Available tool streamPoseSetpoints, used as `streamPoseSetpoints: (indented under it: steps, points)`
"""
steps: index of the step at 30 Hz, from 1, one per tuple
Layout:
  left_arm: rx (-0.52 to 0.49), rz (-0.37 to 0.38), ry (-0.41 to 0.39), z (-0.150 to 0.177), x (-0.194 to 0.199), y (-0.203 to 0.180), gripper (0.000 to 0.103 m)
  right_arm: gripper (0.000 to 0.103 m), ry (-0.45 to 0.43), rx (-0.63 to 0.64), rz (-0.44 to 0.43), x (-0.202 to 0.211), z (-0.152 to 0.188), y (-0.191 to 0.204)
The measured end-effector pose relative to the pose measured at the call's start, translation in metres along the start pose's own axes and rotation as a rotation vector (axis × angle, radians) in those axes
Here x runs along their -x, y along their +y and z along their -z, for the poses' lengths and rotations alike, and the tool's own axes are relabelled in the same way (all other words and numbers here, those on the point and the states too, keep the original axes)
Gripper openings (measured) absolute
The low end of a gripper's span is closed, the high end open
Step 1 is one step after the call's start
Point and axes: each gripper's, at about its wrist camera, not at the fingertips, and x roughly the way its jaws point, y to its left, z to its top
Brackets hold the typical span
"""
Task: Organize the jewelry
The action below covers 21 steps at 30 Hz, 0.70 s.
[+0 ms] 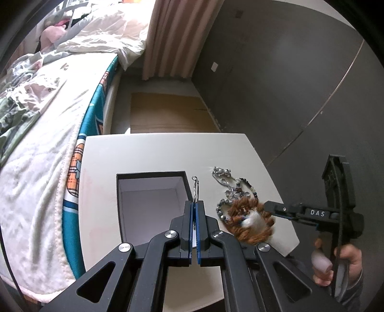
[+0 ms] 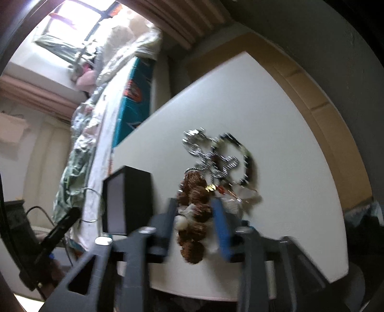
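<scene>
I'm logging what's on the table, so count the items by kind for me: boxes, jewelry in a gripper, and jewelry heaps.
Box: 1
Silver piece pinched in the left gripper: 1
Jewelry heap, tangled, pieces not separable: 1
Total: 3

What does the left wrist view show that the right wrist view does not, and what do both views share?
Only the left wrist view shows the left gripper shut on a thin silver piece over the box's open, white-lined inside, and the person's hand. Only the right wrist view shows the window and the right gripper's open fingers either side of the brown piece. Both share the table, box, jewelry pile, bed and curtain.
</scene>
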Motion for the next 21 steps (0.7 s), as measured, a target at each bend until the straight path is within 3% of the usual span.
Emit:
streamPoseSetpoints:
  steps: [4, 14, 21]
  points:
    - [0.011, 0.003, 0.001, 0.001, -0.001, 0.004, 0.001, 0.043, -0.001, 0.02, -0.026, 0.002, 0.003, 0.0]
    - [0.017, 0.002, 0.005, 0.004, 0.0, 0.007, 0.001, 0.043, 0.028, 0.086, 0.146, -0.021, -0.001, 0.0]
    - [0.025, -0.007, 0.003, 0.005, 0.005, 0.013, 0.001, 0.042, 0.1, 0.291, 0.301, -0.053, -0.005, 0.035]
